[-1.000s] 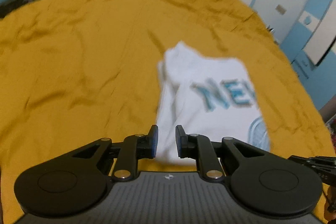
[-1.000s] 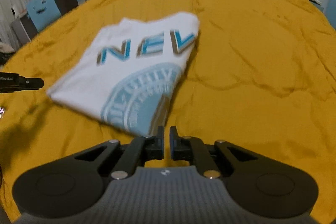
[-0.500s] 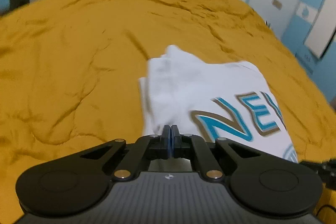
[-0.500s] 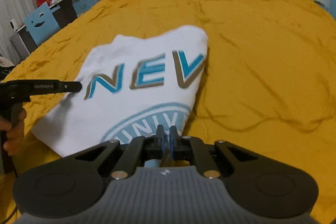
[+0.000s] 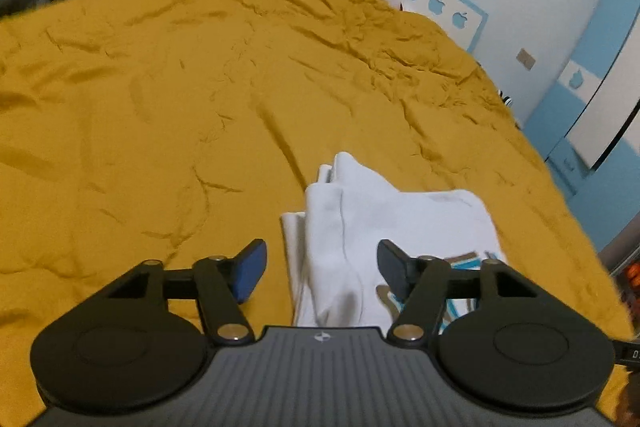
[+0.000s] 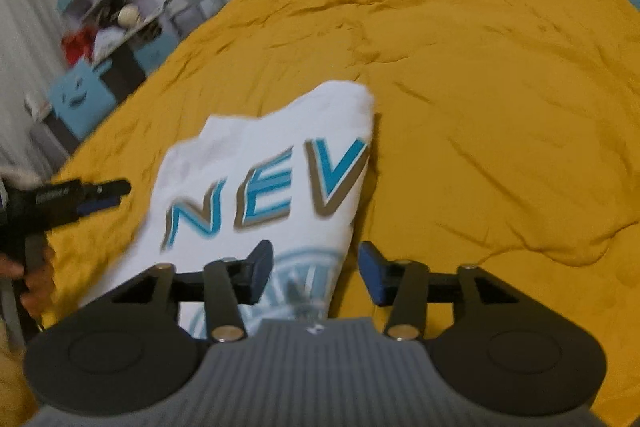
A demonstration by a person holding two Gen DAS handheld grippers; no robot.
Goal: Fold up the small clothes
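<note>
Gaping hand-held grippers (image 5: 320, 267), shirt (image 6: 264, 163) released

White shirt (image 6: 264, 163) on mustard-yellow bedspread (image 6: 480, 67).
Shirt print: teal letters edged tan, pale blue round emblem below.

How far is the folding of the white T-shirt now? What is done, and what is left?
Done: the white T-shirt lies on the yellow bedspread as a narrow folded stack, layered edges showing at its left side in the left wrist view. In hand: nothing; the left gripper and right gripper are both open over its near edge. Left: probably one more fold to shorten it.
</note>
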